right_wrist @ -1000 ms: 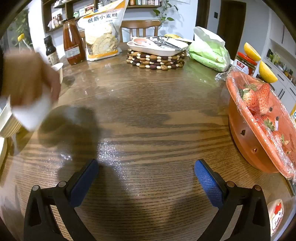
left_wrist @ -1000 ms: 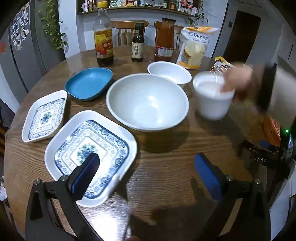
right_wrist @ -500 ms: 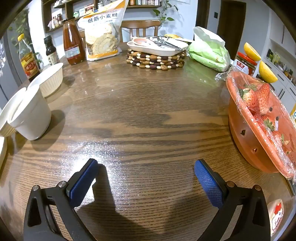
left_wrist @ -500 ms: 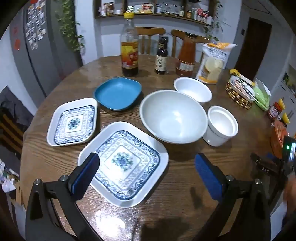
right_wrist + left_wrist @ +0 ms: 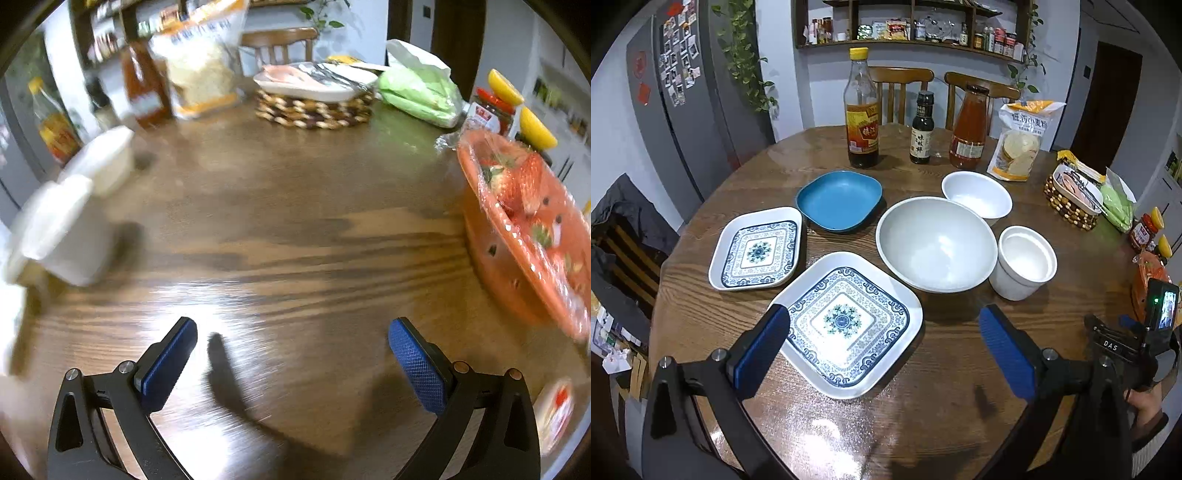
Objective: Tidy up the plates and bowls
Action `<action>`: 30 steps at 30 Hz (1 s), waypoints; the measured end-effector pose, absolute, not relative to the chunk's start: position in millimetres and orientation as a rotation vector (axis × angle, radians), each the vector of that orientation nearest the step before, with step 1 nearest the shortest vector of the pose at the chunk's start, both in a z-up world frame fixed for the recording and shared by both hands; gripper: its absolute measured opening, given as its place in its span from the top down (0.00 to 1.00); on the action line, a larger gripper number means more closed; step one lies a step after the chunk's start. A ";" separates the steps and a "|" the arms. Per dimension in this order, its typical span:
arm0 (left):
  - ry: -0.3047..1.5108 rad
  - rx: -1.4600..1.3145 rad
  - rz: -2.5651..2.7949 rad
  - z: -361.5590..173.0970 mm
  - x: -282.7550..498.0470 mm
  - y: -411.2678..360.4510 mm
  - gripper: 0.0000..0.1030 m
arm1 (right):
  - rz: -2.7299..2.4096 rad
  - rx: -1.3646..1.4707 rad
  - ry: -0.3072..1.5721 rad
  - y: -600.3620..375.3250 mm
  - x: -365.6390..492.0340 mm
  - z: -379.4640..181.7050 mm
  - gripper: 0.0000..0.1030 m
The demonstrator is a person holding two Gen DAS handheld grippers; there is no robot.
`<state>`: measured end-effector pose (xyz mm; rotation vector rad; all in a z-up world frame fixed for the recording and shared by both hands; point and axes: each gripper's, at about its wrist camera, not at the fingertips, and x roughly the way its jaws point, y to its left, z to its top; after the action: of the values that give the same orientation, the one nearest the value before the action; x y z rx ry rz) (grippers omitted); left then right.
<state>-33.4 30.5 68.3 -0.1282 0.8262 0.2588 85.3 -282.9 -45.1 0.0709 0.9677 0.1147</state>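
Observation:
In the left wrist view a large patterned square plate (image 5: 849,321) lies nearest, a smaller patterned plate (image 5: 757,253) to its left, and a blue dish (image 5: 839,199) behind. A big white bowl (image 5: 936,242), a small white bowl (image 5: 977,192) and a white cup-shaped bowl (image 5: 1023,260) stand to the right. My left gripper (image 5: 882,347) is open and empty above the large plate's near edge. My right gripper (image 5: 291,354) is open and empty over bare wood; the cup-shaped bowl (image 5: 66,236) shows blurred at its left. The right gripper also shows at the left wrist view's right edge (image 5: 1123,347).
Three bottles (image 5: 862,110) and a flour bag (image 5: 1021,144) stand at the back of the round wooden table (image 5: 945,369). A woven trivet with a tray (image 5: 314,99), a green bag (image 5: 417,92), jars (image 5: 491,110) and an orange strawberry colander (image 5: 524,236) are at the right.
The left gripper has risen and pulled back, showing more of the table. A hand set the cup-shaped bowl down beside the big bowl and left. The right gripper now moves; its view is blurred.

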 end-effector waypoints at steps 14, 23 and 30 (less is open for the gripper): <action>0.851 -0.134 0.356 72.5 -46.9 57.5 0.00 | 0.448 -0.105 0.874 -150.3 11.0 62.0 0.00; 0.837 -0.128 0.382 83.2 -55.5 76.2 0.00 | 0.477 -0.151 0.828 -124.6 1.3 82.1 0.00; 0.849 -0.124 0.374 80.3 -53.2 79.2 0.00 | 0.479 -0.150 0.823 -119.8 3.5 84.3 0.00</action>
<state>-53.2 79.2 80.3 -0.1243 0.8492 0.3744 3.5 -119.8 84.3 -0.1502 0.8234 0.4787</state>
